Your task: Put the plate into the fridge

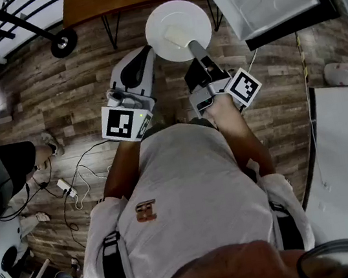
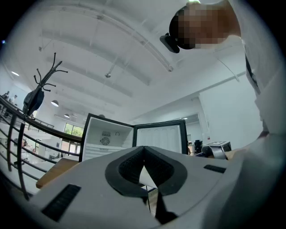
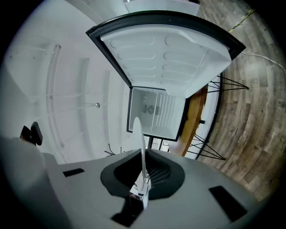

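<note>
**benchrat:** Where's the plate right now, and what's got hold of it?

**rig_op:** I've got it up in the air in front of me, over the wood floor, not in the fridge yet. The right gripper is clamped on the near rim of the plate, so the rest of the plate sticks out past the jaws towards the fridge. In the right gripper view the plate shows edge-on, running straight down between the pads. The left gripper is just beside it with its jaws together on nothing. Its own view shows the pads meeting at the tips.

**benchrat:** A one-sided rim pinch? Sounds sketchy.

**rig_op:** A bit, yeah. My read is that it's stiff and smooth, so it won't flex, but it could swivel or slide in the pads if I swing it fast. All the weight hangs out beyond the grip, and it would probably chip or break if it dropped. I can't tell if it's ceramic or plastic. The rim is the only place to grab it, really, so I'd keep it level and go slow.

**benchrat:** Is the fridge ready?

**rig_op:** The fridge door is wide open and the inside looks bare.
</note>
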{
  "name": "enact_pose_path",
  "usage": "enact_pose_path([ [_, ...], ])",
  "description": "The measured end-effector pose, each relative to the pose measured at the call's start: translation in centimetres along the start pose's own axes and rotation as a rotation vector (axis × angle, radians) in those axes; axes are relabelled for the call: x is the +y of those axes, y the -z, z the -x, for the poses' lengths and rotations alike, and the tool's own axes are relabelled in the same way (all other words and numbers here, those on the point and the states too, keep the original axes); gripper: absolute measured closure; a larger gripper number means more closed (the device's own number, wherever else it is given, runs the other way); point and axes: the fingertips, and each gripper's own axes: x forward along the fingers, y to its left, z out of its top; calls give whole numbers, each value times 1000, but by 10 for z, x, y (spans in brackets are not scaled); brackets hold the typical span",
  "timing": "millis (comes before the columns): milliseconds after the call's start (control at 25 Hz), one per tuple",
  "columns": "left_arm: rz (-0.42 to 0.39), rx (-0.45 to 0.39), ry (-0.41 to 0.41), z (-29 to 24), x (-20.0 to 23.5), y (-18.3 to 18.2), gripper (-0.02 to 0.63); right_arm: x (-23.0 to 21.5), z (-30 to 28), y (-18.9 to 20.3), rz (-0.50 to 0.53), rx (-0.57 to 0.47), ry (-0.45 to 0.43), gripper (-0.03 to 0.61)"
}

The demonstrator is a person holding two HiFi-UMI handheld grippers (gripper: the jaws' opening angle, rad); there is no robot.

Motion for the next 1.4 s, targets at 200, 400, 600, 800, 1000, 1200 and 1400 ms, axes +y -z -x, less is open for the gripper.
enact_pose_path([
  [200, 2, -3, -4, -1, 1, -3, 595, 5, -3, 0, -1, 7, -4, 534],
  [400, 4, -5, -14, 2, 0, -2, 595, 4, -3, 0, -13, 12, -8, 535],
  [600, -2, -5, -32, 2, -1, 0, 595, 1, -5, -1, -27, 24, -3, 535],
  [800, -12, -5, -45, -12, -12, 0, 595, 6, -5, -20, -35, 33, -27, 534],
  [1000, -25, -1, -66, -44, -21, 3, 595, 4, -14, -53, -44, 50, -46, 534],
  [1200, -42, 4, -95, -63, -27, 6, 595, -1, -22, -72, -53, 79, -59, 534],
  [1400, -47, -7, -118, -64, -22, -9, 595, 11, -30, -72, -55, 99, -66, 535],
])
